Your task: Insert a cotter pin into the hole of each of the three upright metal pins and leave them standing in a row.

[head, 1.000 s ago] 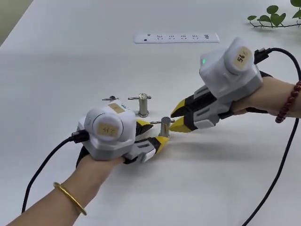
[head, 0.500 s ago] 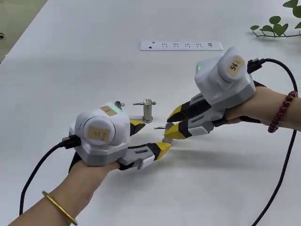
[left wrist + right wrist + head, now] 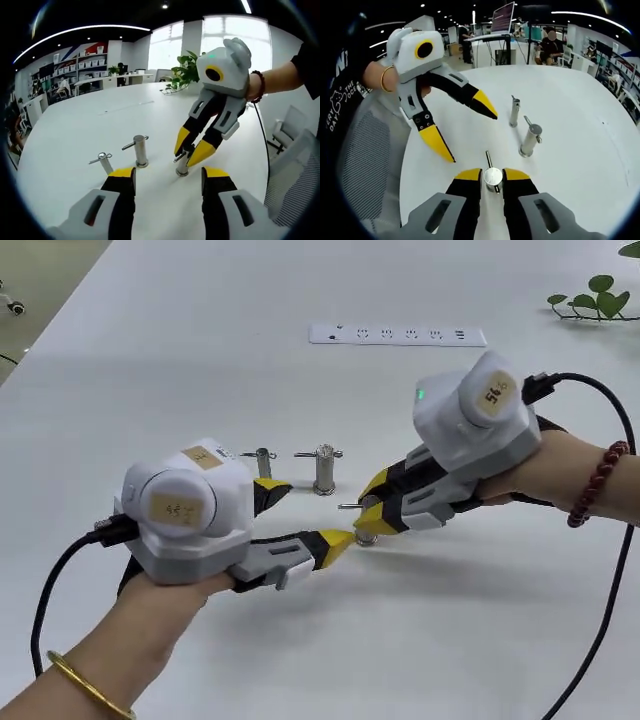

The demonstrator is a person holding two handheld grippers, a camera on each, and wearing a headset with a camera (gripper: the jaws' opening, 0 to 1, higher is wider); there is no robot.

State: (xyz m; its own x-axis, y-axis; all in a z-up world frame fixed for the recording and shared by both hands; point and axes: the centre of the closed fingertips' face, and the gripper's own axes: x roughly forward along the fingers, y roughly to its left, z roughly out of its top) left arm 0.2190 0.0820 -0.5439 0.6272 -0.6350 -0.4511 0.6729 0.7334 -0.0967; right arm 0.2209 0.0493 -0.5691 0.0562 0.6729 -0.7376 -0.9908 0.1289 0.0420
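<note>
White table (image 3: 200,340) here, three metal pins (image 3: 325,470) standing on it, power strip (image 3: 398,335) farther back, plant sprig (image 3: 598,298) at the far corner.

Dull silvery metal pin (image 3: 493,176), smooth matt white table (image 3: 200,340), white plastic power strip (image 3: 398,335), shiny gold bangle (image 3: 82,688)

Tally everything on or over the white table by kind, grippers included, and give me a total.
upright metal pins: 3
cotter pins: 3
handheld grippers, left gripper and right gripper: 2
power strip: 1
leafy plant: 1
Total: 10
</note>
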